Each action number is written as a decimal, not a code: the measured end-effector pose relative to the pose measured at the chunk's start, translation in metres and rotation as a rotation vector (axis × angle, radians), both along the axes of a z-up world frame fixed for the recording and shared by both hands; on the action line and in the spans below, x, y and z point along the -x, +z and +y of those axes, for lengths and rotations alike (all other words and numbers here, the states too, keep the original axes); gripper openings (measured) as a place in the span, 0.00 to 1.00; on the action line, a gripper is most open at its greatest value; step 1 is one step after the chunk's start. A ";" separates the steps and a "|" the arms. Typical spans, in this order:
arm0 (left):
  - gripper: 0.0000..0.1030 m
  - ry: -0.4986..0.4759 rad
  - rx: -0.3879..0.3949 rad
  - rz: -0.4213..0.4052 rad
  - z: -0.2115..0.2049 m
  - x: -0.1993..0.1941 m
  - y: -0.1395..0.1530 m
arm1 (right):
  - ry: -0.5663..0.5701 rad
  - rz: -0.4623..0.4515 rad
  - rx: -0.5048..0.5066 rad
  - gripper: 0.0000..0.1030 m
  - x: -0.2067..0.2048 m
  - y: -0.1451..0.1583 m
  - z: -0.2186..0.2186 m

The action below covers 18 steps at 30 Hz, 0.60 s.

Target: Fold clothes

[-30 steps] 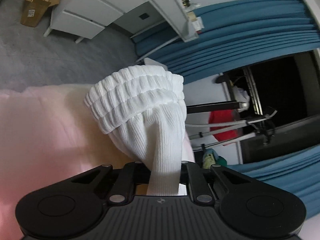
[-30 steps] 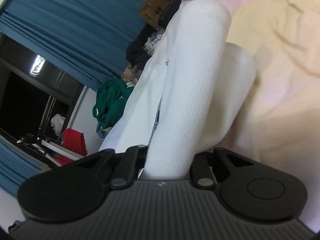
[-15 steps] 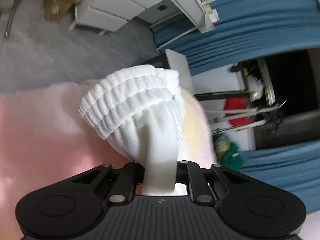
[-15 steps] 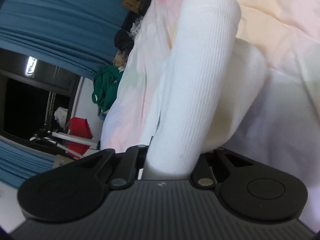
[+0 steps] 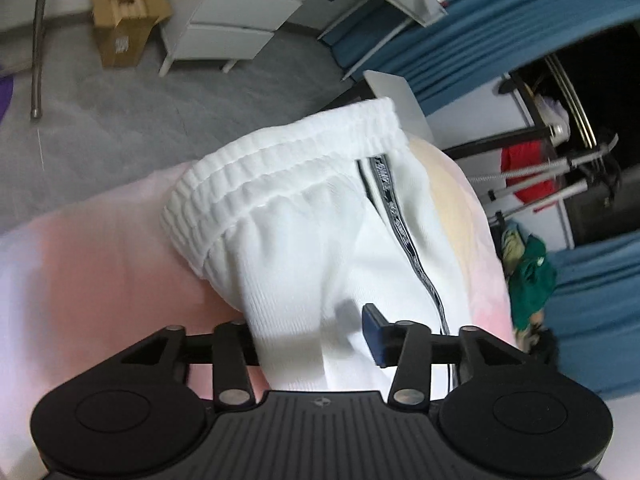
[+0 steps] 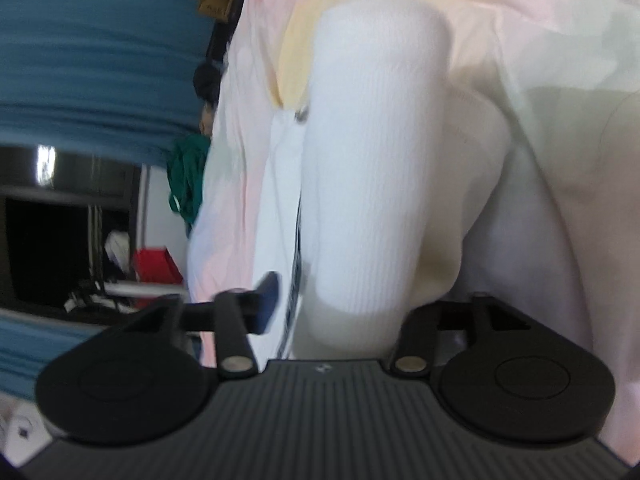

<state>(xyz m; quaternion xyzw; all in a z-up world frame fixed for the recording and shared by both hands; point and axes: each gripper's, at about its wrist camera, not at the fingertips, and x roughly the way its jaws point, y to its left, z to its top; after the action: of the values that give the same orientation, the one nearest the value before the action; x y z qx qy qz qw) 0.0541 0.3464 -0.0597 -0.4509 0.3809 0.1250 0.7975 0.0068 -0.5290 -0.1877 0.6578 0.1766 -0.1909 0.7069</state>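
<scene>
Released since the earlier frame: white trousers (image 5: 320, 240), now spread on the pink bedcover (image 5: 100, 272), presumably laid down to finish a fold. Left gripper (image 5: 316, 336) and right gripper (image 6: 340, 304) jaws have just been opened; cloth remains loosely between, unclamped.

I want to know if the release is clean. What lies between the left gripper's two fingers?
In the left wrist view, the white pants lie between the left gripper's just-opened jaws.

One white garment (image 5: 304, 240), one cardboard box (image 5: 124, 20) upper left, one white drawer unit (image 5: 236, 20), one green clothing heap (image 5: 532, 276) right.
</scene>
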 end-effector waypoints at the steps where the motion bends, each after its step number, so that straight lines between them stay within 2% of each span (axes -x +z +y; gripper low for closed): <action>1: 0.56 -0.010 -0.026 0.003 -0.004 0.002 0.005 | -0.021 -0.001 -0.006 0.64 0.002 -0.002 0.000; 3: 0.70 -0.018 -0.127 0.009 -0.015 0.013 0.020 | -0.034 -0.006 -0.023 0.65 0.002 -0.006 -0.001; 5: 0.78 -0.025 -0.259 0.032 -0.035 0.010 0.038 | -0.044 -0.011 -0.022 0.65 0.002 -0.007 -0.003; 8: 0.78 -0.062 -0.452 0.019 -0.064 0.018 0.058 | -0.054 -0.020 -0.013 0.66 0.001 -0.010 -0.006; 10: 0.79 -0.089 -0.542 -0.007 -0.083 0.022 0.068 | -0.053 -0.016 0.006 0.65 -0.002 -0.011 -0.008; 14: 0.80 -0.198 -0.645 -0.096 -0.122 0.017 0.082 | -0.045 0.008 0.061 0.59 -0.009 -0.013 -0.013; 18: 0.82 -0.314 -0.728 -0.155 -0.165 0.000 0.087 | -0.010 0.046 0.138 0.38 -0.015 -0.010 -0.015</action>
<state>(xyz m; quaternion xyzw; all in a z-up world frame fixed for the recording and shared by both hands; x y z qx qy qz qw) 0.0537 0.1819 0.0277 -0.0835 0.3148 0.0938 0.9408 0.0215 -0.5442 -0.1973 0.6037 0.1759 -0.2211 0.7455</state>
